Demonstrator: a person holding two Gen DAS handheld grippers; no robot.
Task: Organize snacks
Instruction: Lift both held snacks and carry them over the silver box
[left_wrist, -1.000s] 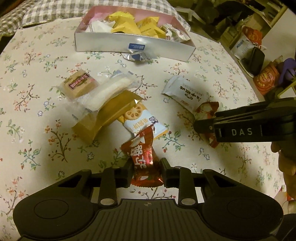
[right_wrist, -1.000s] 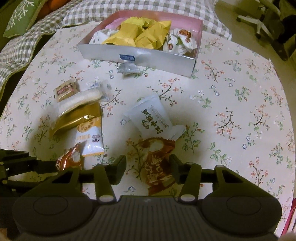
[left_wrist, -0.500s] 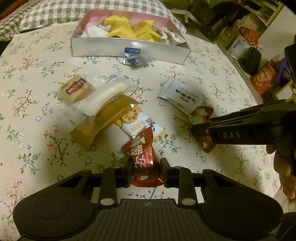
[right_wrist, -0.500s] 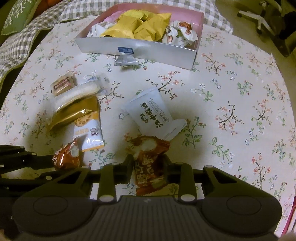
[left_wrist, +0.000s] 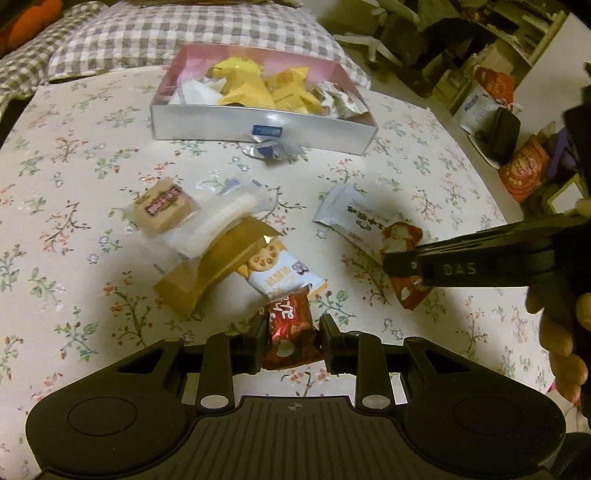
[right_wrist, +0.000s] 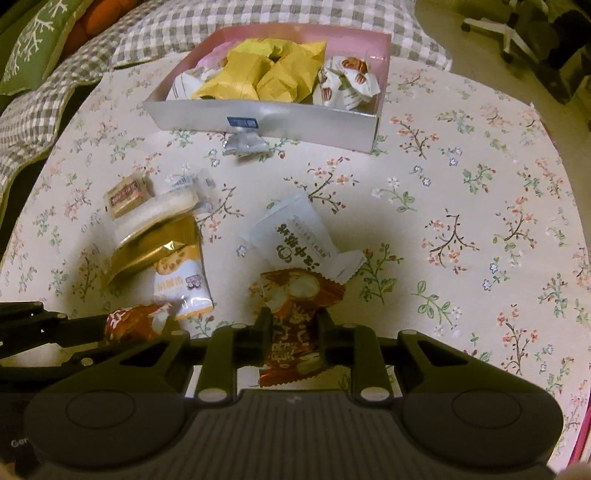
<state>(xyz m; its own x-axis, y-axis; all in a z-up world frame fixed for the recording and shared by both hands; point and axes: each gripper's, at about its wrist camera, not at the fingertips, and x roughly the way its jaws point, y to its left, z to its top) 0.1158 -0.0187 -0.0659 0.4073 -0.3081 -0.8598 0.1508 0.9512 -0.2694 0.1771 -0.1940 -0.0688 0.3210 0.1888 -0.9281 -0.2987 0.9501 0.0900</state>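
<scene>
Floral tablecloth (right_wrist: 461, 192), red snack packet (right_wrist: 295, 325) lengthwise in right hand-held gripper (right_wrist: 293, 334)

Dim, warm yellowish light falls from above on the floral-patterned cream tablecloth (left_wrist: 74, 184). A soft dark shadow pools at its centre in both views. Glare glints off the shiny gold foil snack packet (right_wrist: 155, 251). Motion blur smears the left view; fisheye bending curves edges, corners darkest toward 7 o'clock.
</scene>
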